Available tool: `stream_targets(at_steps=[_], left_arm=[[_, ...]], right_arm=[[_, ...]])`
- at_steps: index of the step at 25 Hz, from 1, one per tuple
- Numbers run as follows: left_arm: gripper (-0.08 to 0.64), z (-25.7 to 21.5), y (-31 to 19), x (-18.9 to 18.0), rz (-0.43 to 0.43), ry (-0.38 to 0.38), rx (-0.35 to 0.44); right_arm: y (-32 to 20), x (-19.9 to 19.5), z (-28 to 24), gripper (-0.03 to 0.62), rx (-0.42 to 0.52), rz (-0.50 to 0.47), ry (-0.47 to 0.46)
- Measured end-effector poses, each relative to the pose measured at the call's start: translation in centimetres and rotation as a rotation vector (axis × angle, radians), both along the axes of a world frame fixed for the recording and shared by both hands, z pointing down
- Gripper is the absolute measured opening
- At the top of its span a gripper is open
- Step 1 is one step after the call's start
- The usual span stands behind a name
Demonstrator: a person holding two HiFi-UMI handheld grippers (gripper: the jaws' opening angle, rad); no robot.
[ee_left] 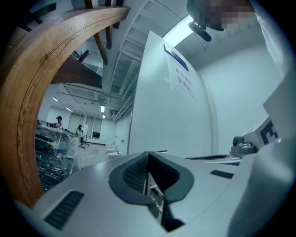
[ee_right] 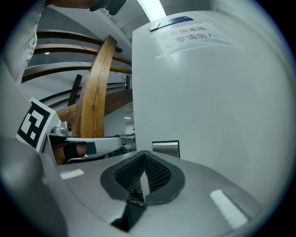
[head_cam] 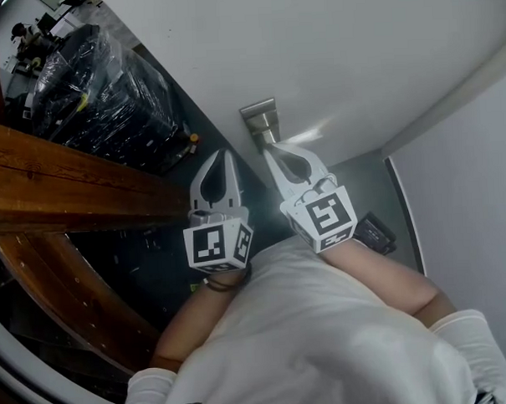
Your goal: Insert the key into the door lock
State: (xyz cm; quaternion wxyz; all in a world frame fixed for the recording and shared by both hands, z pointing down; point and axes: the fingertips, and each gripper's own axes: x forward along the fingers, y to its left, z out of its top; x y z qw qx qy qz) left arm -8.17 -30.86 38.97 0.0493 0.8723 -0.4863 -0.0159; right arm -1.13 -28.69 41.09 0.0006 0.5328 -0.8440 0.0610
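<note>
White door (head_cam: 330, 60) fills the upper right of the head view, with a paper notice (ee_right: 192, 33) stuck high on it, a curved wooden rail (head_cam: 59, 180) to the left and a dark plastic-wrapped load (head_cam: 106, 86) on the floor beyond. A small brushed-metal plate (head_cam: 260, 120) on the door's edge is probably the lock. No key shows in any view, not in the plate, in a gripper or elsewhere, so progress cannot be judged. The plate is too small to show a keyhole. The person holds both forearms out from a white shirt, side by side, pointing at the door. The right gripper (head_cam: 272, 158) has its tip just below the plate, with its jaws pressed together and nothing seen between them. The left gripper (head_cam: 224, 160) is just beside it, farther from the plate, with its jaws likewise together and empty.
</note>
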Motion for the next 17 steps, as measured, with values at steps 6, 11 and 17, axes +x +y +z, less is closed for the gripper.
stream_targets(at_steps=[6, 11, 17], left_arm=[[0.006, 0.06, -0.04, 0.21, 0.003, 0.001, -0.005], [0.006, 0.00, -0.06, 0.45, 0.010, 0.000, -0.006], [0.006, 0.02, 0.06, 0.60, 0.011, 0.004, -0.010]], right_arm=[[-0.11, 0.22, -0.16, 0.002, -0.004, 0.005, -0.001], [-0.16, 0.19, -0.25, 0.002, -0.005, 0.003, -0.001], [-0.05, 0.22, -0.21, 0.002, -0.009, -0.001, 0.000]])
